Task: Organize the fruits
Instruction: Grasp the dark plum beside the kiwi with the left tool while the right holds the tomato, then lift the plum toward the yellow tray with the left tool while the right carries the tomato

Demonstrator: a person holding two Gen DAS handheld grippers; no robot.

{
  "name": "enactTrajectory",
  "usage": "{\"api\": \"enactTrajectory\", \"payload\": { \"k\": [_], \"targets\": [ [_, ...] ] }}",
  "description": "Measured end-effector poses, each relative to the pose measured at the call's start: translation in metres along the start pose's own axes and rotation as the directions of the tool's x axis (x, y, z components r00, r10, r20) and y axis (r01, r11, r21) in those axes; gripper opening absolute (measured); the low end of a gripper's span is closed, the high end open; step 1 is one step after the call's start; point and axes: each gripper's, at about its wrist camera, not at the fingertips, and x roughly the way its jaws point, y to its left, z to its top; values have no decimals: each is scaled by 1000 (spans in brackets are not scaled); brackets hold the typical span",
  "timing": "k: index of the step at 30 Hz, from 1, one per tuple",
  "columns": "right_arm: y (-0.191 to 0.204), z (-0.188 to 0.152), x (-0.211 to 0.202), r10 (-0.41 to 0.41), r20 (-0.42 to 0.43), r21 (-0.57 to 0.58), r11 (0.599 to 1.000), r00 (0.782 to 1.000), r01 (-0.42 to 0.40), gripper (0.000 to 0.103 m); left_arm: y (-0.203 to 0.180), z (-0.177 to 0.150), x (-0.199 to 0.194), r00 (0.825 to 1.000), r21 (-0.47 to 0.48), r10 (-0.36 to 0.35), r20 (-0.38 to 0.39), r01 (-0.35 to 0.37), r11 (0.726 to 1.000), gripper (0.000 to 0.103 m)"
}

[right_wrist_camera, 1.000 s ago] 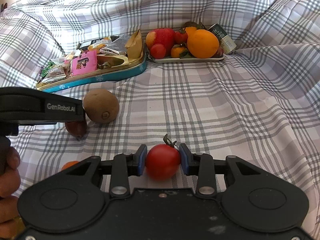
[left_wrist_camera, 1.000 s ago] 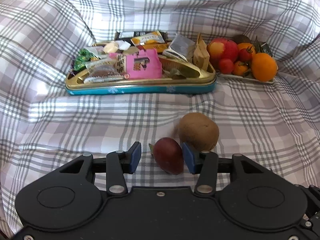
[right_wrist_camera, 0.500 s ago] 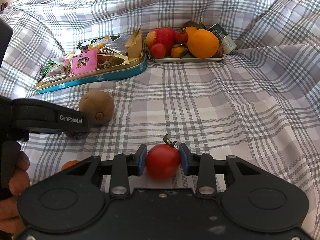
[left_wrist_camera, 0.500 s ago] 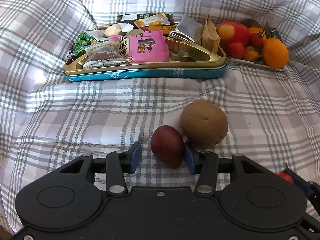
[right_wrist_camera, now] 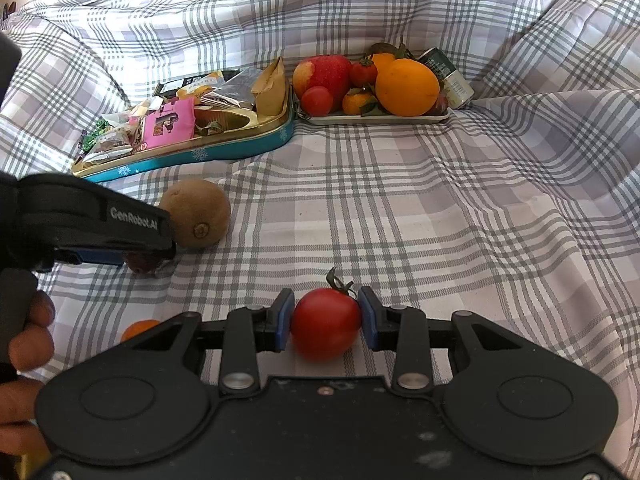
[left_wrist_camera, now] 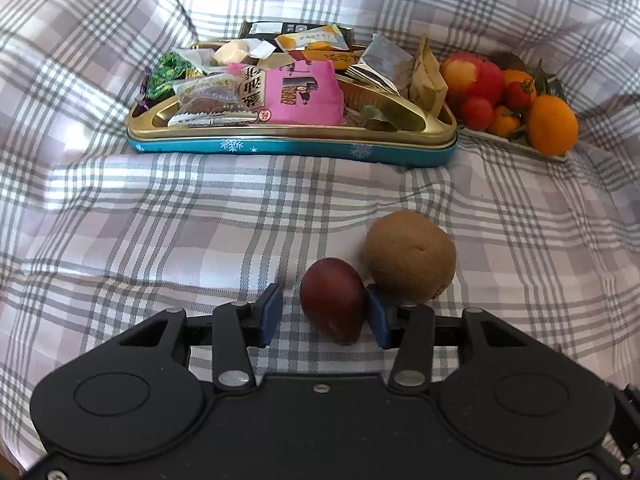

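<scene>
Plaid cloth (right_wrist_camera: 400,208); "GenRobot.AI" on left tongs (right_wrist_camera: 136,258).

1. A grey-and-lilac plaid cloth (left_wrist_camera: 168,216) covers the whole surface, rumpled into folds at the back.
2. A shallow gold-rimmed teal tin tray with snowflake prints (left_wrist_camera: 288,148) lies on it.
3. Wrapped snacks fill the tray, among them a pink packet (left_wrist_camera: 298,94) and a green foil sweet (left_wrist_camera: 166,76).
4. A dark green can (right_wrist_camera: 448,70) lies behind.

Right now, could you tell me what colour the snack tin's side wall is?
Teal with white snowflakes, clearest in the left wrist view: snack tin.
</scene>
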Motion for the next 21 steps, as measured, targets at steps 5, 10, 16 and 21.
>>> {"api": "enactTrajectory", "payload": {
  "k": [5, 10, 16, 21],
  "targets": [
    [1, 0, 0, 1, 0, 0, 1000, 1000, -1, 37, -1, 2, 2, 1000, -6, 8, -9, -8, 1000, 54],
    [1, 0, 0, 0, 0, -1, 1000, 1000, 0, 37, -4, 3, 3, 1000, 12, 28, -5, -28, 1000, 54],
    [1, 0, 0, 1, 2, 0, 1000, 1000, -1, 37, -3, 1, 0, 1000, 8, 13, 8, -13, 1000, 43],
    [1, 0, 0, 0, 3, -2, 1000, 1000, 0, 37, -4, -3, -11, 999, 19, 54, 7, -54, 998, 43]
  ]
}}
